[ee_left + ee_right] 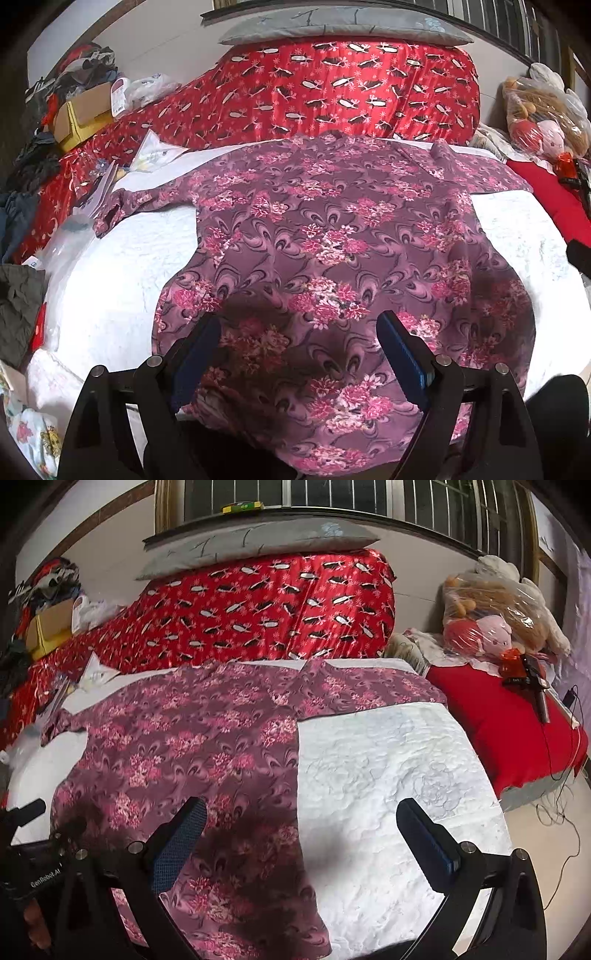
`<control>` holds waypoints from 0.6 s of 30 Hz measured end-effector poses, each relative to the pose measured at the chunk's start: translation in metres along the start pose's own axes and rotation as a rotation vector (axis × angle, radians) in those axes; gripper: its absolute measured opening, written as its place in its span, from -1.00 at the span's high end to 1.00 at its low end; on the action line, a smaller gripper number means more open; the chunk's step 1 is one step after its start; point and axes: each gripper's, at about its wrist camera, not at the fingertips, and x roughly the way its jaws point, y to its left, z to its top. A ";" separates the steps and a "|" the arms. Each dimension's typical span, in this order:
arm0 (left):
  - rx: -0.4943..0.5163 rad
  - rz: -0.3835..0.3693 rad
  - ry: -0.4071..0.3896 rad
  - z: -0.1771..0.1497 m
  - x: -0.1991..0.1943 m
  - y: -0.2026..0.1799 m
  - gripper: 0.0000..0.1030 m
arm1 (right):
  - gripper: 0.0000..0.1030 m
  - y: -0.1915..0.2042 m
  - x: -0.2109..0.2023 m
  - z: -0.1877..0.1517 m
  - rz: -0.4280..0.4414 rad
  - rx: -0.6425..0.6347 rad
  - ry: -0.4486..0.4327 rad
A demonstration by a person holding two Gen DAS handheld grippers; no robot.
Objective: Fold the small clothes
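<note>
A mauve garment with pink flowers [332,240] lies spread flat on a white quilted cover [110,288], both short sleeves out to the sides, collar at the far end. My left gripper [299,332] hovers open above its near hem, nothing between the blue-padded fingers. In the right wrist view the same garment [192,746] fills the left half of the white cover [388,775]. My right gripper [301,819] stands open over the garment's right side edge, holding nothing. The left gripper [26,816] shows partly at the left edge there.
A red patterned quilt [351,92] with a grey pillow [343,26] on top is piled behind the garment. Boxes and clothes [74,107] clutter the far left. Bagged plush toys [498,609] and a red cushion [498,731] with cables sit right.
</note>
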 end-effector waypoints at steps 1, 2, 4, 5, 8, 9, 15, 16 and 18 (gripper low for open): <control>0.001 0.000 0.000 0.000 -0.001 0.000 -0.67 | -1.00 0.000 0.000 -0.001 0.001 -0.001 0.001; 0.003 0.000 -0.001 0.000 -0.001 -0.001 -0.67 | -1.00 0.000 0.001 -0.001 0.002 -0.002 0.003; 0.001 -0.003 -0.002 0.001 -0.003 0.000 -0.67 | -1.00 -0.001 0.001 -0.002 0.004 -0.002 0.004; -0.001 -0.005 -0.002 0.001 -0.003 0.000 -0.67 | -1.00 0.000 0.002 -0.003 0.003 -0.002 0.002; -0.006 -0.011 0.003 0.002 -0.003 0.000 -0.68 | -1.00 0.000 0.002 -0.005 0.001 -0.003 0.003; -0.008 -0.012 0.005 0.002 -0.002 0.000 -0.68 | -1.00 0.000 0.002 -0.005 0.001 -0.002 0.002; -0.018 -0.015 0.013 0.003 0.000 0.003 -0.69 | -1.00 0.003 0.006 -0.009 0.011 -0.003 0.011; -0.022 -0.016 0.015 0.003 0.001 0.004 -0.69 | -1.00 0.004 0.007 -0.010 0.012 -0.004 0.012; -0.029 -0.016 0.022 0.002 0.003 0.005 -0.69 | -1.00 0.005 0.008 -0.010 0.013 -0.010 0.015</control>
